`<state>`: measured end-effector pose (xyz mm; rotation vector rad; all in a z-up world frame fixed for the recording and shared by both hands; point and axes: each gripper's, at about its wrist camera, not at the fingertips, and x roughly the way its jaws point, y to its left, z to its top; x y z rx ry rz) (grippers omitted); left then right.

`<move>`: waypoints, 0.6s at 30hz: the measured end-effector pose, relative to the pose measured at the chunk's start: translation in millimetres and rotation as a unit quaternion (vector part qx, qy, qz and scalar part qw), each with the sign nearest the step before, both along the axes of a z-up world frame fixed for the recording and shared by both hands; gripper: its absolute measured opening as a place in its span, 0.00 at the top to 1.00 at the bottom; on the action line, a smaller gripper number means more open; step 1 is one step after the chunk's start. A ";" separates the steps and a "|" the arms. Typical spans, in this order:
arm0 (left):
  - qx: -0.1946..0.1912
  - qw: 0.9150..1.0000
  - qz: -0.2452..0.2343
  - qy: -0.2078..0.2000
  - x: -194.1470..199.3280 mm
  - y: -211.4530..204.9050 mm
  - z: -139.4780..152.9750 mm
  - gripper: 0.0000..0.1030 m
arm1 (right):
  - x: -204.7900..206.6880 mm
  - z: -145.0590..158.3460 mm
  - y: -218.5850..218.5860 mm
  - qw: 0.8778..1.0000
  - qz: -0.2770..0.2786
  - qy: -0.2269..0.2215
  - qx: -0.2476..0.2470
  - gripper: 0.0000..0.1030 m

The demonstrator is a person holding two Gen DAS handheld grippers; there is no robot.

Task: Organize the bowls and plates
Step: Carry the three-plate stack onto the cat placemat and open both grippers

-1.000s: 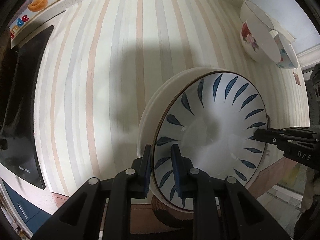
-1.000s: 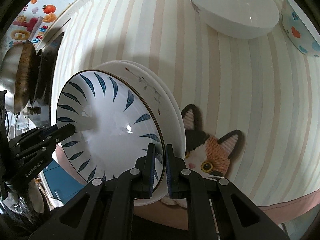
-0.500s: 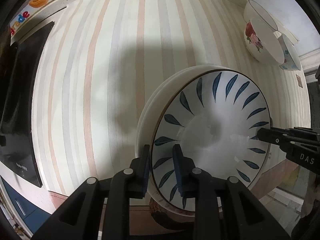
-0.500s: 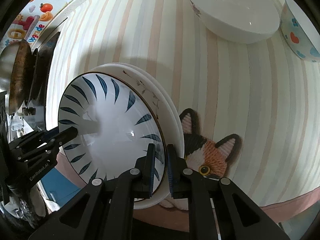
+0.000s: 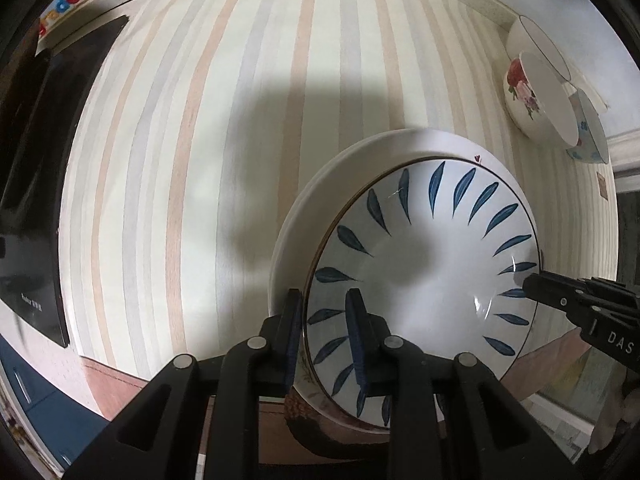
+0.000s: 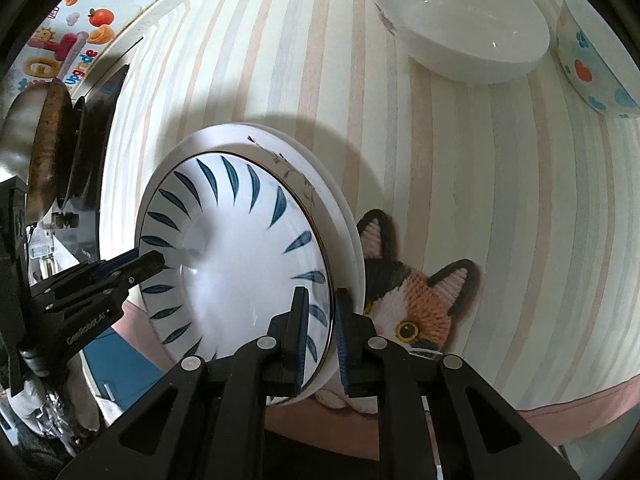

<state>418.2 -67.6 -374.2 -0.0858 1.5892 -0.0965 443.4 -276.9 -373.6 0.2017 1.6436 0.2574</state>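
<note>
Right gripper [image 6: 320,330] jaws eased apart, leaf plate [image 6: 236,256] rim between

Striped table cover [image 5: 248,128], pale cream with peach and grey bands, fills the ground ahead of both tools. Cat-face mat [image 6: 416,300], calico with black ears, lies just right of the right tool's tips, partly hidden. Black flat appliance [image 5: 44,184] far left of the left tool, at the table edge. Pan [image 6: 40,140] with browned rim, tilted, far left of the right tool. Wall sticker [image 6: 76,40] with colourful fruit and letters, upper left beyond the table. Pink cloth border [image 6: 560,404] along the near edge, lower right.
</note>
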 end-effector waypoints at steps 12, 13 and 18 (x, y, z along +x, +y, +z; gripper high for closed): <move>0.018 0.999 0.013 -0.050 -30.2 6.4 51.7 0.80 | -16.2 37.0 -3.8 0.999 -0.007 -0.041 -0.008 0.83; 0.020 0.998 0.012 -0.054 -33.4 4.5 57.9 0.80 | -22.3 44.2 -1.3 0.999 -0.006 -0.048 -0.010 0.81; 0.013 0.997 0.007 -0.080 -56.6 0.0 96.6 0.79 | -54.3 79.5 10.2 0.997 -0.009 -0.082 -0.011 0.54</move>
